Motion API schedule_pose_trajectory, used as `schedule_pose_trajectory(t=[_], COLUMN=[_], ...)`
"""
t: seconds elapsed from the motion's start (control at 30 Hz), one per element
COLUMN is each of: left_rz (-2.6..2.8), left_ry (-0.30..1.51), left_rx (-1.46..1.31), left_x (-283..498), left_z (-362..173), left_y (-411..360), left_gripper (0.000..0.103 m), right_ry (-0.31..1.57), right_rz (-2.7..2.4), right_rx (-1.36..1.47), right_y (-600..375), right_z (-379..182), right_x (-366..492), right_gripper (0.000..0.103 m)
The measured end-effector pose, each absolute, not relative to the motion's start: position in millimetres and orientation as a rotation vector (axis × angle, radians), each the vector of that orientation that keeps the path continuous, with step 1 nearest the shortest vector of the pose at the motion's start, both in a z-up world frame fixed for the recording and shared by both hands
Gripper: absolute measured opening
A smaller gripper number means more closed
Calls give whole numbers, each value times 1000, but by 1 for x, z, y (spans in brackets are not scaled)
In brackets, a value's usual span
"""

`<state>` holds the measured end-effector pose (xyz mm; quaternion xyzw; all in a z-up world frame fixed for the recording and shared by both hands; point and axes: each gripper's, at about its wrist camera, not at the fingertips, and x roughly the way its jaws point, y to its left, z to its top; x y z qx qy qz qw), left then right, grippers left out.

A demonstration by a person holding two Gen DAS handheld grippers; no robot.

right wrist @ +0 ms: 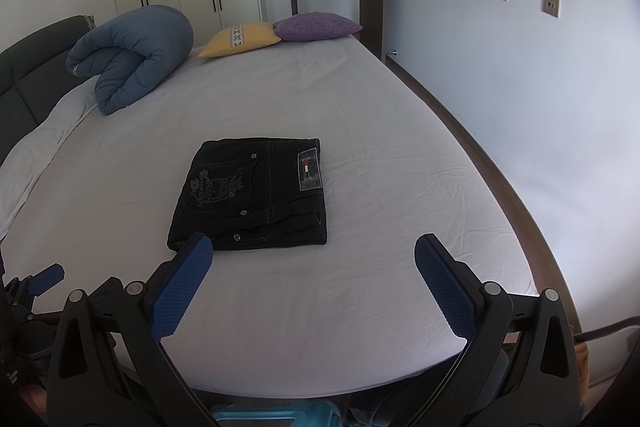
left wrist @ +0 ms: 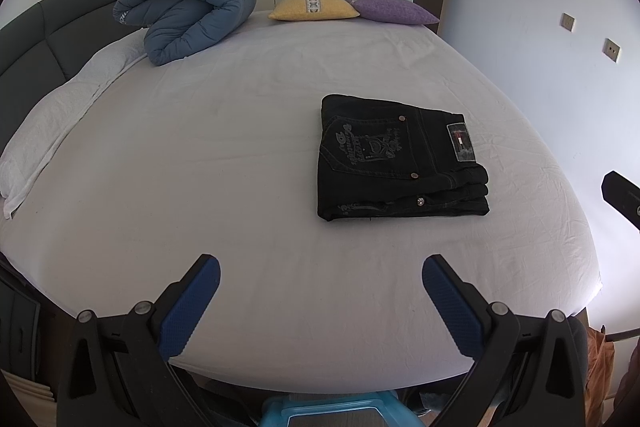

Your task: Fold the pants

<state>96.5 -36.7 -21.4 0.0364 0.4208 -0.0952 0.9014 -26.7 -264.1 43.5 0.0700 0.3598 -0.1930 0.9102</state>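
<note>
Black denim pants (left wrist: 400, 159) lie folded into a compact, squared stack on the white-sheeted bed (left wrist: 240, 155), toward its right side and nearer the foot edge than the headboard. The top layer shows a back pocket with pale embroidered lettering and a crest, copper rivets at the pocket corners, and a rectangular brand patch on the waistband with a small red, white and dark flag. Several layers of fabric are visible along the near edge of the stack, with a metal button peeking out.

The left claw (left wrist: 321, 301) hangs released above the foot edge, blue pads spread wide and holding nothing. The right claw (right wrist: 314, 283) is likewise released and empty, just short of the pants.

At the head edge rest a rolled blue quilt (left wrist: 188, 11), a yellow cushion (left wrist: 314, 7) and a purple cushion (left wrist: 394, 10).
</note>
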Motion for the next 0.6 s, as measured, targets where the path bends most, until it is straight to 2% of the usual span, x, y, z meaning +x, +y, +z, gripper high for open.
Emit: schedule_pose_trajectory(t=[0.6], left_rz=[-197], left_ry=[884], left_rx=[56], left_x=[99], left_z=[-25], left_y=[-32], left_gripper=[103], right_ry=[756], right_rz=[-380], right_rx=[141], right_y=[-260], right_z=[44], right_x=[-25], right_gripper=[103])
